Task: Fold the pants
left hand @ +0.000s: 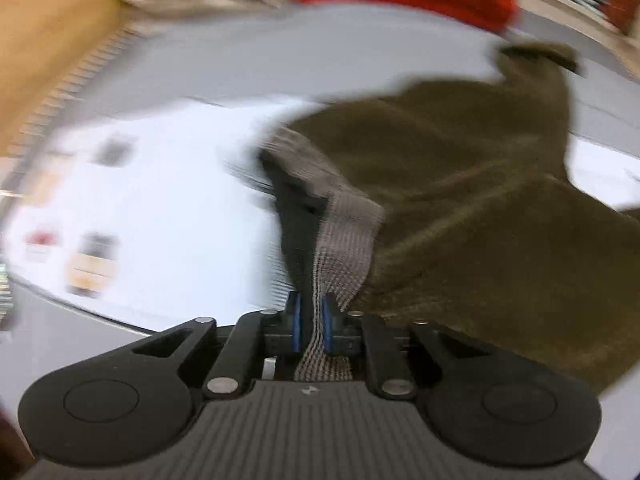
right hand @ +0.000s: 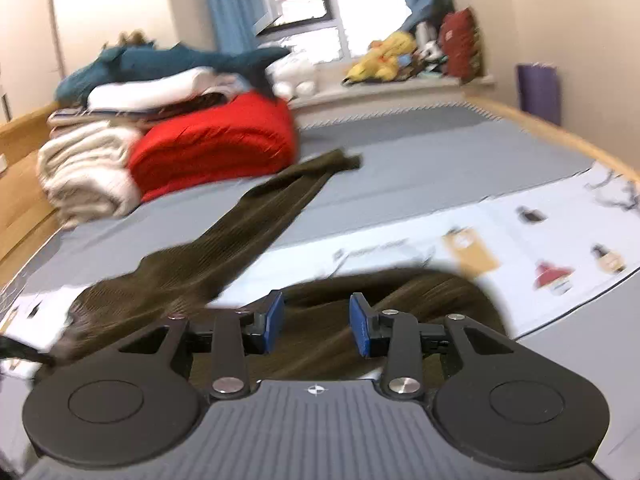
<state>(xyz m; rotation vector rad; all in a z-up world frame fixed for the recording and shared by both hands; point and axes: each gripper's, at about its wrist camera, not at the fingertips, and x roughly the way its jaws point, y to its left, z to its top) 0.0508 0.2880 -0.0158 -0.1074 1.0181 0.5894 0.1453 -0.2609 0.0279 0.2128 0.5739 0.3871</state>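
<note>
Olive-brown pants (left hand: 460,184) lie on a grey bed sheet (left hand: 320,48). My left gripper (left hand: 311,320) is shut on their grey ribbed waistband (left hand: 344,240), which runs between the blue pads. The view is motion-blurred. In the right wrist view one pant leg (right hand: 256,216) stretches away toward the red bundle, and the rest of the pants (right hand: 400,292) bunches under my right gripper (right hand: 316,322). That gripper is open, its blue pads apart just above the fabric, holding nothing.
A red folded quilt (right hand: 212,148), cream blankets (right hand: 84,168) and a clothes pile with a blue plush shark (right hand: 160,60) sit at the bed's far left. A white printed sheet (right hand: 540,240) covers the near part. The wooden bed frame (right hand: 560,132) curves along the right.
</note>
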